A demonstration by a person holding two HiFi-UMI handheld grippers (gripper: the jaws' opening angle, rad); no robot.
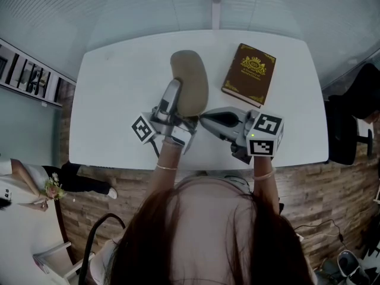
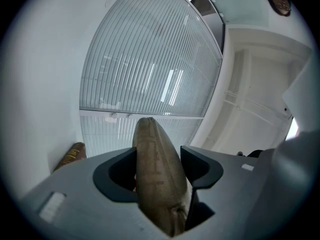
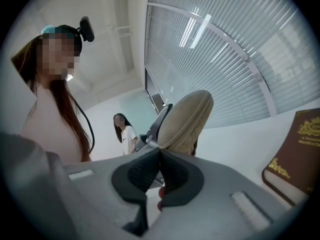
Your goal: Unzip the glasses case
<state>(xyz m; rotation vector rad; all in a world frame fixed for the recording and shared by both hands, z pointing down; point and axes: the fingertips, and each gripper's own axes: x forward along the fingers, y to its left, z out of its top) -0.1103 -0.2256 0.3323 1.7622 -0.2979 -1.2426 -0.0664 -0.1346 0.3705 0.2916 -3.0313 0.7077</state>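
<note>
A khaki glasses case (image 1: 190, 81) is lifted above the white table (image 1: 116, 100), tilted up and away. My left gripper (image 1: 176, 94) is shut on its near end. In the left gripper view the case (image 2: 152, 149) fills the wide gap of the left gripper (image 2: 159, 166), both pads against its sides. My right gripper (image 1: 202, 119) comes in from the right, shut, its tips at the case's near end. In the right gripper view the right gripper (image 3: 161, 156) meets just under the case (image 3: 186, 118). Whether a zip pull is pinched there is hidden.
A brown book (image 1: 249, 74) with gold print lies on the table's far right, also visible as the book (image 3: 297, 154) and the book (image 2: 72, 154). A dark chair (image 1: 350, 123) stands off the table's right edge. A person (image 3: 125, 134) stands beyond the left side.
</note>
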